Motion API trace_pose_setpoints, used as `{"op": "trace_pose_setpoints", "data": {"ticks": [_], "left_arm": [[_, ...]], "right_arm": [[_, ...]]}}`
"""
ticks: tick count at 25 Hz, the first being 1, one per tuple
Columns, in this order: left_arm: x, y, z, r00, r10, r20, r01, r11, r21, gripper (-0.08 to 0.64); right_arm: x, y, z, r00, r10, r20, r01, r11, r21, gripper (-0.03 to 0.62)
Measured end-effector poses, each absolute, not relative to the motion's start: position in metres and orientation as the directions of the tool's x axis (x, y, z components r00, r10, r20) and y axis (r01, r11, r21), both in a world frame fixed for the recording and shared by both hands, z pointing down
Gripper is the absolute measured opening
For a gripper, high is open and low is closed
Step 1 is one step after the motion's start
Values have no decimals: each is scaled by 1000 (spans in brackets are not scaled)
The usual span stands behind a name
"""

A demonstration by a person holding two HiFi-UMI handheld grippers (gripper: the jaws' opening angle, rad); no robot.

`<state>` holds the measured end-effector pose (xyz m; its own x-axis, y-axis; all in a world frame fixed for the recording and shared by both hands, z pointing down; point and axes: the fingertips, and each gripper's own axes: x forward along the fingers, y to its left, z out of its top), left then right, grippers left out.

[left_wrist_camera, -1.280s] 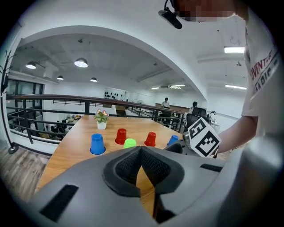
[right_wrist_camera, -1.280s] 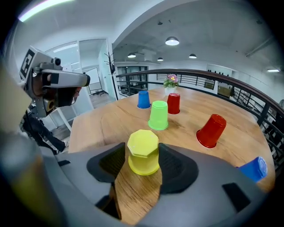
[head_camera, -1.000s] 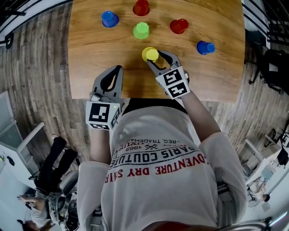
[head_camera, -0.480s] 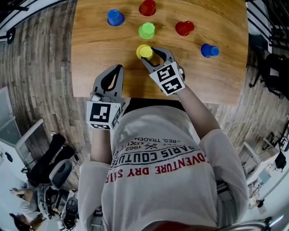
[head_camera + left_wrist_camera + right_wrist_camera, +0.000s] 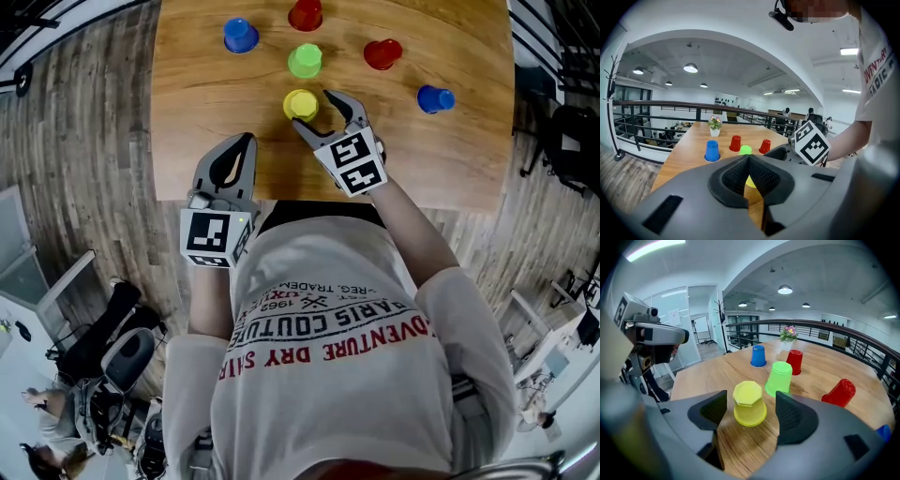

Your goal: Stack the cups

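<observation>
Standing upside-down on table (image 5: 450, 150), yellow cup (image 5: 300, 103) sits btwn right gripper's (image 5: 314, 111) jaws, just opened wide & clear of it; green cup (image 5: 305, 62) just beyond it, left gripper (image 5: 246, 142) near-left of it, closed & empty.

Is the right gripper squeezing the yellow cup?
No, the right gripper has just been opening its jaws, and they stand clear of the yellow cup between them.

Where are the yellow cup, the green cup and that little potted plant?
yellow cup (image 5: 750, 411): right gripper view, on its side wall.
green cup (image 5: 779, 380): right gripper view, on its side wall.
potted plant (image 5: 789, 332): right gripper view, on its flowers.
</observation>
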<state>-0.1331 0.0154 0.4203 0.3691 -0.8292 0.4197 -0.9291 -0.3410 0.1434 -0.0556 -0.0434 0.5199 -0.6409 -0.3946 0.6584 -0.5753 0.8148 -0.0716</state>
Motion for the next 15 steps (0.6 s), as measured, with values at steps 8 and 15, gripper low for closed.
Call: {"op": "trace_pose_setpoints", "data": {"ticks": [8,15], "left_arm": [[-100,6,415,461,-793,399,-885,-440,149,14],[-40,-23,409,515,-764,388,-851,-510,127,14]], "right_arm": [[-15,-42,498,-619,-468,630,-652,754,-81,321],[71,-58,484,-563,-546,621,-722,690,-47,321]]}}
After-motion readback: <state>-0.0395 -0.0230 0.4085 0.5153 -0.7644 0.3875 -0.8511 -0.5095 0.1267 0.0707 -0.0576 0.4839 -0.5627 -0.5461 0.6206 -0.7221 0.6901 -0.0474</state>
